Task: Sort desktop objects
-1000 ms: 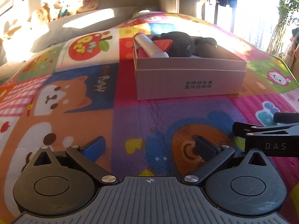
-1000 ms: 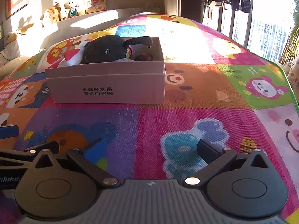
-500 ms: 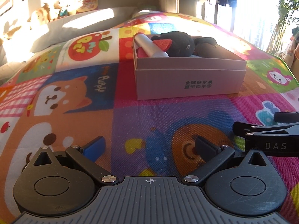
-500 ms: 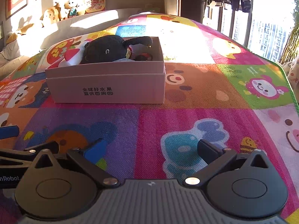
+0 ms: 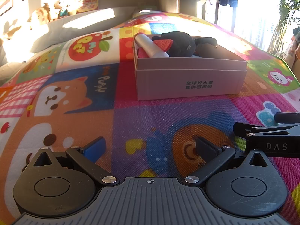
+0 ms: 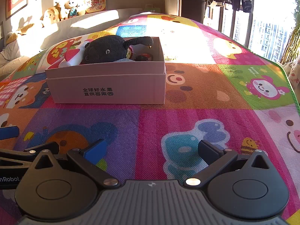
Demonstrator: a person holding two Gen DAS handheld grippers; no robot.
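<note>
The left gripper [image 5: 150, 147] sits low over the cartoon-print play mat [image 5: 71, 97] with its two fingers spread wide and nothing between them; one pad is blue, the other black. The right gripper [image 6: 151, 150] rests the same way, fingers wide apart and empty, just beside the left one, whose body shows at the left edge of the right wrist view. Straight ahead of both, well apart from the fingertips, a pink cardboard box [image 5: 189, 78] stands on the mat with dark printed characters on its near wall. Ahead of the left gripper and slightly to its right, the box holds a black plush toy [image 5: 180, 44], a silver-white cylinder [image 5: 150, 46] leaning along the box's left side, and a red wedge-shaped piece [image 5: 163, 44] resting against the plush. From the right gripper the box lies ahead and to the left, with a small dark and red item [image 6: 144, 57] visible in its near right corner. Stuffed toys [image 6: 56, 15] line a ledge far ahead on the left.
</note>
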